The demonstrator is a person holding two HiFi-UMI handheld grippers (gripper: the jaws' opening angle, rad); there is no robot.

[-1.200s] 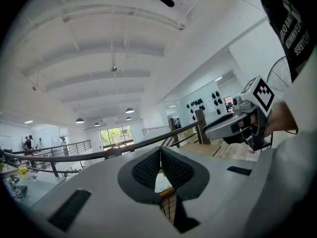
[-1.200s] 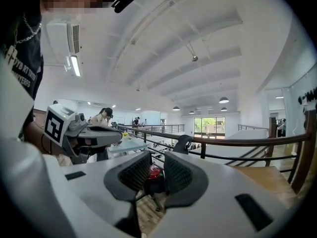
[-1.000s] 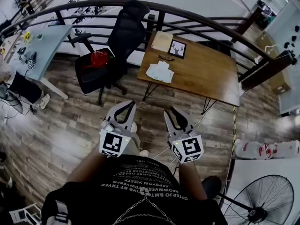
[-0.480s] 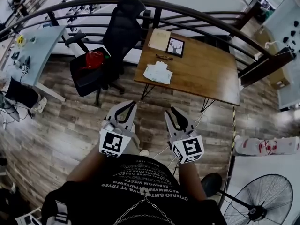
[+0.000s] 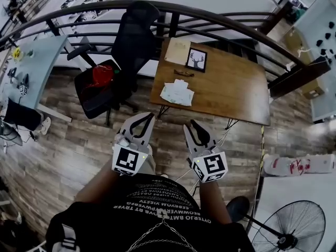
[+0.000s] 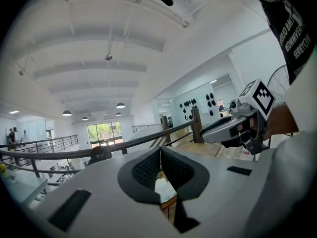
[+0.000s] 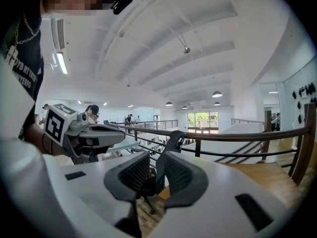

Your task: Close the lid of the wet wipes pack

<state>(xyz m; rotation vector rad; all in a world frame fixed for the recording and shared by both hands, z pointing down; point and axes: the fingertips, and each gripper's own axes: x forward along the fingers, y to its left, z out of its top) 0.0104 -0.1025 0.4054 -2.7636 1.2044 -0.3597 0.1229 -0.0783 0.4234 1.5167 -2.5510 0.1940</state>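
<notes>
The wet wipes pack [image 5: 177, 92], white and crumpled-looking, lies near the left front corner of a wooden table [image 5: 231, 83] ahead of me. Whether its lid stands open is too small to tell. In the left gripper view a bit of the wet wipes pack [image 6: 163, 190] shows through the gap below the pads. My left gripper [image 5: 144, 117] is held level in front of my body, its tips touching and holding nothing. Beside it my right gripper [image 5: 192, 125] has a narrow gap between its pads and is empty. Both are well short of the table, over the floor.
A black office chair [image 5: 113, 72] with a red thing on its seat stands left of the table. A framed deer picture [image 5: 198, 59] and a tan sheet [image 5: 178, 50] lie at the table's back. A curved railing [image 5: 220, 20] runs behind. A floor fan [image 5: 294, 224] stands at the lower right.
The table and chair have come nearer and shifted in the head view as I walk toward them. Both grippers keep the same pose in front of my body.
</notes>
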